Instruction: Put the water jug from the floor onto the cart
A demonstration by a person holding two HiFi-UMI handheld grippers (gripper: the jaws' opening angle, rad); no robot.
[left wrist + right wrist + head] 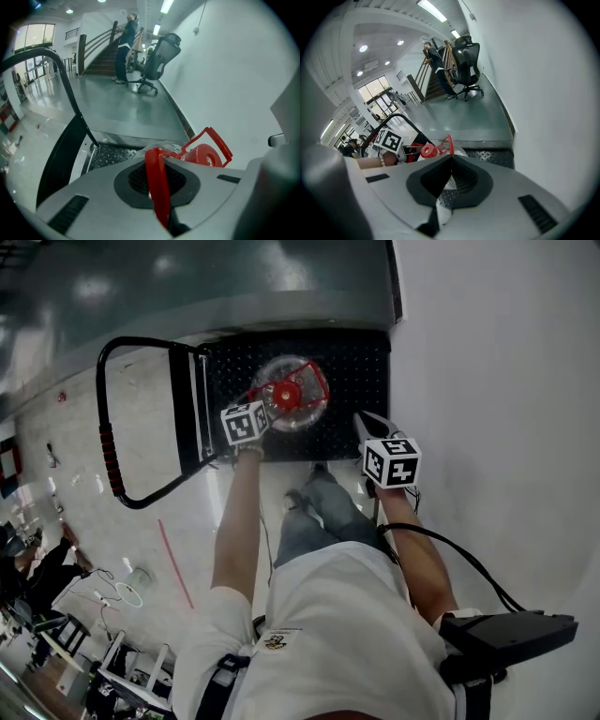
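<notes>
one water jug [292,395], clear-walled, is over the black studded deck of the cart [361,357]; whether its base rests there yet cannot be told. its thin red carry handle [157,180] is pinched in the left gripper [265,409], whose jaws are clamped tight on it. the jug looks bulky, heavy if full, and its round plastic wall looks slick, so that stiff handle seems the sound hold. the right gripper [368,425] is pressed together on nothing, just beside the jug.
</notes>
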